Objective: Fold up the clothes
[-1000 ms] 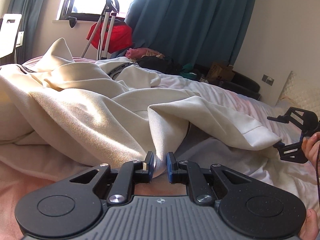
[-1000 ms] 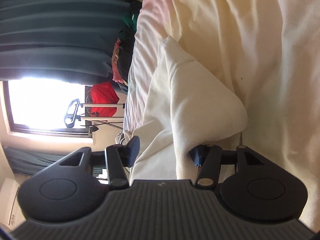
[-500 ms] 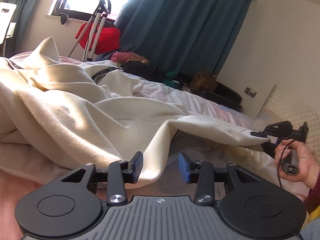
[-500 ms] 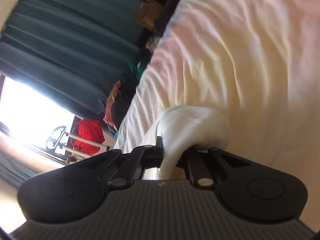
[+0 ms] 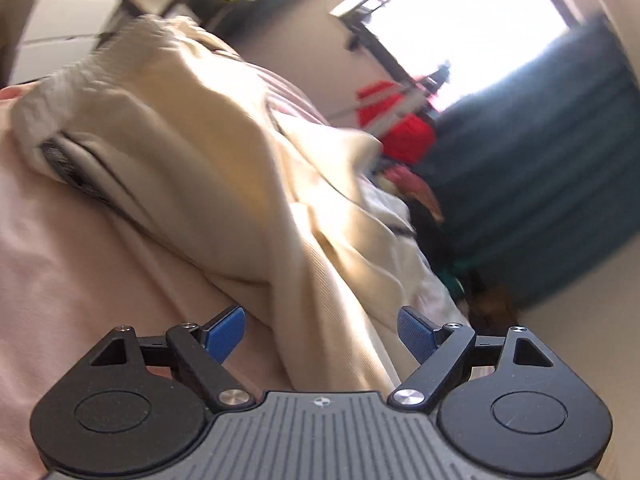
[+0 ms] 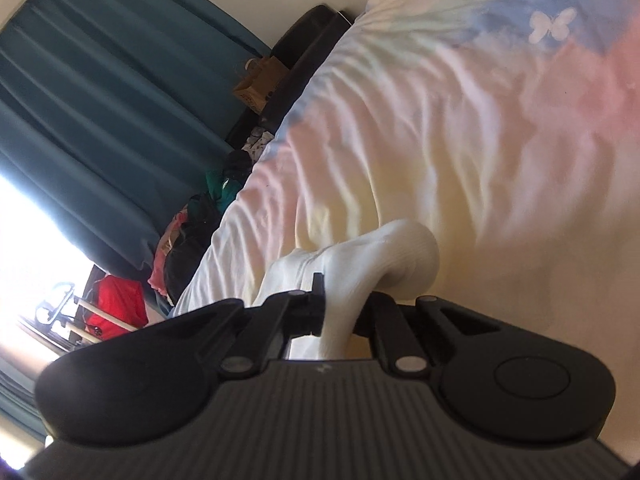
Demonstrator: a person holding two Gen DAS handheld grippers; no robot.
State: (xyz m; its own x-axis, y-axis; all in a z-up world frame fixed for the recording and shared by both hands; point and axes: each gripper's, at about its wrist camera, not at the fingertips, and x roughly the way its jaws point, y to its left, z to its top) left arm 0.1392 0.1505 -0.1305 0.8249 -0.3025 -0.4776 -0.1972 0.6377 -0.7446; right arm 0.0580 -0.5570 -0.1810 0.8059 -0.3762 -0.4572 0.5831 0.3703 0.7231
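A cream sweatshirt lies rumpled on the bed, with a dark-trimmed neck opening at the left of the left wrist view. My left gripper is open, its blue pads wide apart on either side of a fold of the cream cloth, not clamping it. My right gripper is shut on the sweatshirt's cuff end, which bulges out past the fingers above the bed.
The bed sheet is pastel pink, yellow and blue with a butterfly print. Teal curtains, a bright window, a red bag, a cardboard box and a pile of dark clothes lie beyond the bed.
My left gripper let go of the sweatshirt edge, opened wide and swung left toward the neck. My right gripper closed on the cuff and lifted it, rotating.
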